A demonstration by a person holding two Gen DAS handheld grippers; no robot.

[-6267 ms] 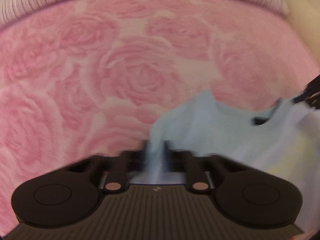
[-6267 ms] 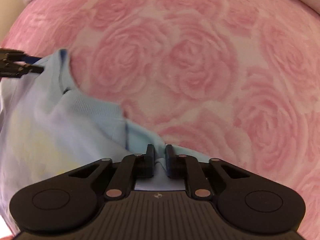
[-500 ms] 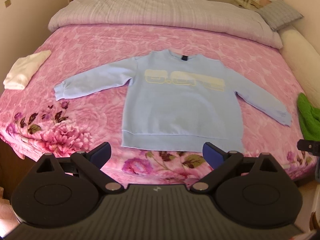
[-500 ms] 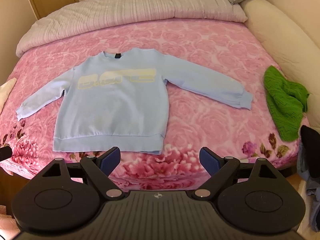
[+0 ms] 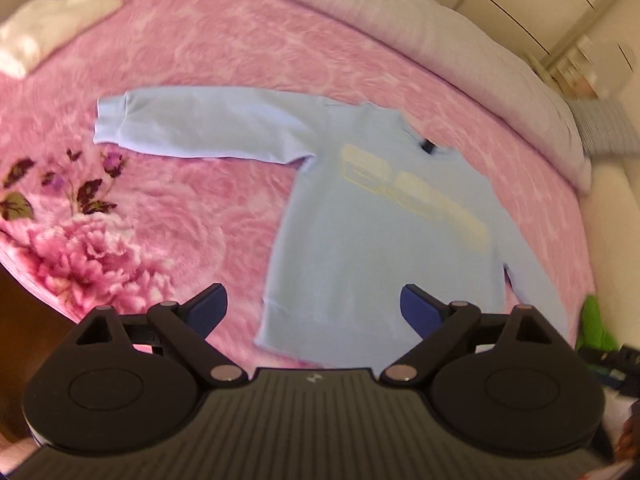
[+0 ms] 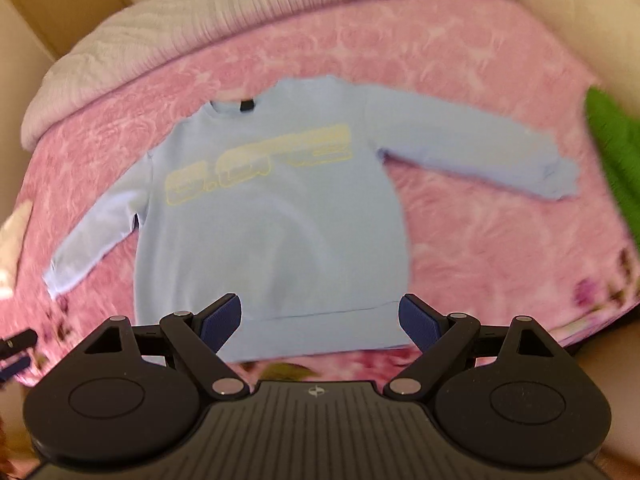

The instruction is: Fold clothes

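A light blue sweatshirt point(image 5: 380, 240) with pale yellow lettering lies flat and face up on the pink bed point(image 5: 200, 208), both sleeves spread out. My left gripper point(image 5: 312, 304) hangs above its lower left hem; its jaws stand wide and are closing, with nothing pressed between the blue pads. In the right wrist view the sweatshirt point(image 6: 272, 220) fills the middle. My right gripper point(image 6: 320, 312) is open above the hem and holds nothing. Both views are blurred by motion.
A folded white cloth point(image 5: 44, 32) lies at the bed's left edge and a green knitted garment point(image 6: 616, 140) at its right edge. A grey ribbed duvet point(image 6: 200, 20) covers the head end. The flowered blanket edge point(image 6: 592, 296) drops off toward me.
Both grippers, shut on the sweatshirt seconds ago, now stand open. In the last half second both have dropped closer to the bed. The left view has rolled and swung toward the left sleeve.
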